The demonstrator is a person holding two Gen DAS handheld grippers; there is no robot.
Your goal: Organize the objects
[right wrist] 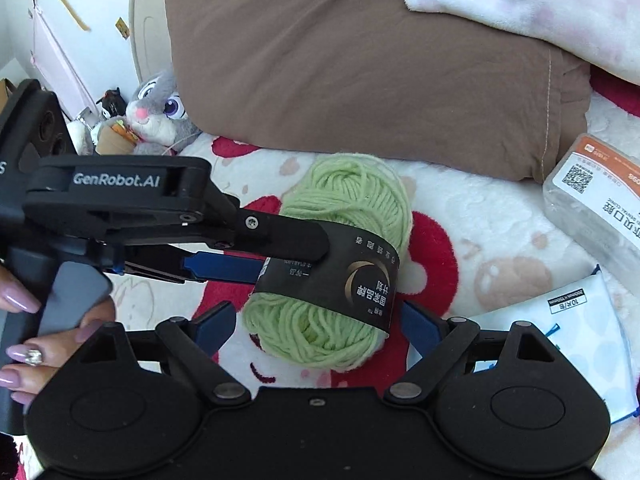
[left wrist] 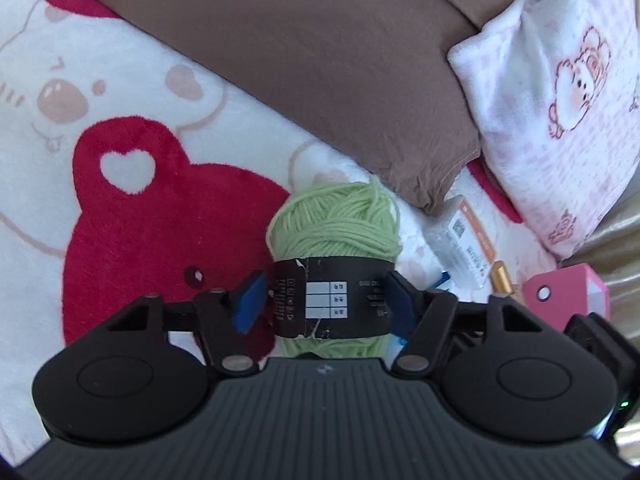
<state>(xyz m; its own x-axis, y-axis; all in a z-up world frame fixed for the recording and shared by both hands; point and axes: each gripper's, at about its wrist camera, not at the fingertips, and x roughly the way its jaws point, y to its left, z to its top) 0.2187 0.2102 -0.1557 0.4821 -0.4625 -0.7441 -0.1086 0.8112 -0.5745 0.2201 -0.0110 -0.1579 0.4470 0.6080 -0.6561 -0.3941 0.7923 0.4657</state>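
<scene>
Green yarn sits right in front of me, squeezed between the blue pads of my left gripper, which grips it on its black paper band. It is over the white and red blanket. My right gripper is wide open around the near end of the same ball, and I cannot tell if it touches. A brown pillow lies farther back. To the right is a clear box.

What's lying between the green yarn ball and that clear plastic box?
Only bare fleece blanket separates the yarn ball from the plastic box, clearest in the right wrist view.
</scene>
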